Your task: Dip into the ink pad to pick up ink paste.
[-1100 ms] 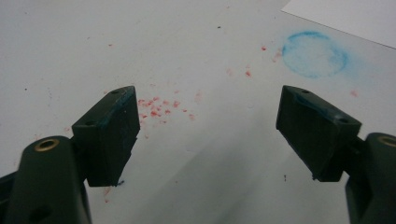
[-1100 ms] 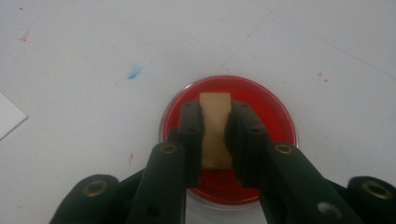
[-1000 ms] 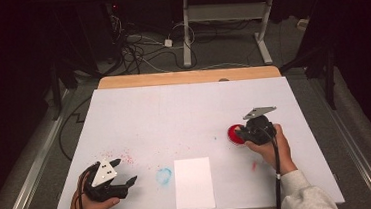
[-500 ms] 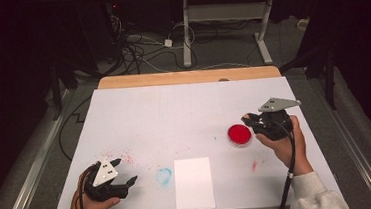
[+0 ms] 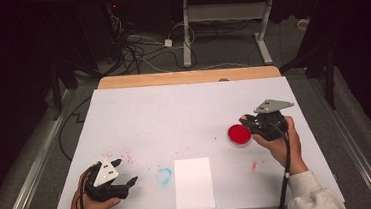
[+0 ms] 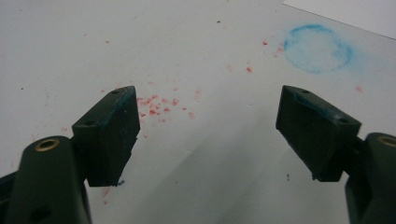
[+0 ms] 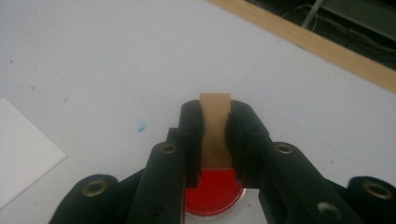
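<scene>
While I watch from the high view: I see both grippers low over the white table sheet (image 5: 184,114), well apart from each other.

Right gripper: my right gripper (image 7: 214,135) has its jaws clenched on a small tan wooden piece (image 7: 215,126), which stands up between them and pokes out past the tips.

Right gripper position: in the high view I find the right gripper (image 5: 249,123) near the table's right edge, just beside the red dish (image 5: 239,134), with the person's hand (image 5: 282,144) wrapped around the handle.

Red dish: I see a round shallow dish of red colour (image 7: 214,193) lying flat on the sheet, directly under the held wooden piece in the right gripper view; whether the piece touches the red I cannot tell.

Left gripper: my left gripper (image 6: 208,126) is released, its jaws spread wide with bare sheet between them.

Left gripper position: I see the left gripper (image 5: 125,178) at the near left corner, held in the other hand (image 5: 93,204).

Marks on the sheet: I see red specks (image 6: 156,106) by one jaw and a faint blue ring (image 6: 317,49) farther off; in the high view that blue ring (image 5: 164,175) sits between the left gripper and the paper.

White paper: I see a blank rectangular sheet (image 5: 193,183) lying flat near the front edge, between the two grippers.
</scene>
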The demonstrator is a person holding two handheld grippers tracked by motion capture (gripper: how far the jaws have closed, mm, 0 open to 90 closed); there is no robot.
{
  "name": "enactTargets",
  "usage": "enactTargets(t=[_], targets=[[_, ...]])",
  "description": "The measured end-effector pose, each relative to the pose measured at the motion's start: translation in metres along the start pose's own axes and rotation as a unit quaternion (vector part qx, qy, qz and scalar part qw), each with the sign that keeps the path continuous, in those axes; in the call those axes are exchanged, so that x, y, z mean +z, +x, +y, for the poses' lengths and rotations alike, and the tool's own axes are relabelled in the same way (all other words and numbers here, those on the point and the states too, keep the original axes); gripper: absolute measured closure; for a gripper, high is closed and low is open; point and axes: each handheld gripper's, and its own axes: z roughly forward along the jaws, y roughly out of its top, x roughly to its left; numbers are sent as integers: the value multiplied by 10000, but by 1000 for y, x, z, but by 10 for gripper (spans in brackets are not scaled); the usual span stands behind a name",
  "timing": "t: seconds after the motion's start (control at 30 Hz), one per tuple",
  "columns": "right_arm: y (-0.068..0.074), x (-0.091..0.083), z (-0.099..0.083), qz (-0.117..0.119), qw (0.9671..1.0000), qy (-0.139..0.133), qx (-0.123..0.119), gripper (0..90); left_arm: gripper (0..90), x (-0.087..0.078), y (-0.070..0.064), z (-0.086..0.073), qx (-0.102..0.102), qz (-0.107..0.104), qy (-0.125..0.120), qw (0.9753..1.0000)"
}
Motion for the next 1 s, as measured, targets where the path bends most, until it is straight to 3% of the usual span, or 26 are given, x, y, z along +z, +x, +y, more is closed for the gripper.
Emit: enactTargets(t=[0.07, 0.2, 0.43, 0.67, 1.0], targets=[[0, 11, -5, 50, 9998, 147, 81, 762, 209, 0, 0, 0, -2, -2, 3, 10000], [2, 30, -13, 67, 9989, 457, 17, 762, 209, 1, 0, 0, -3, -5, 6, 10000], [2, 55, -25, 107, 9948, 1017, 19, 763, 209, 1, 0, 0, 3, -22, 27, 10000], [1, 56, -26, 162, 9946, 1014, 148, 763, 209, 2, -1, 0, -15, -26, 44, 10000], [1, 56, -28, 138, 9953, 955, 118, 764, 209, 1, -1, 0, -21, -10, 49, 10000]])
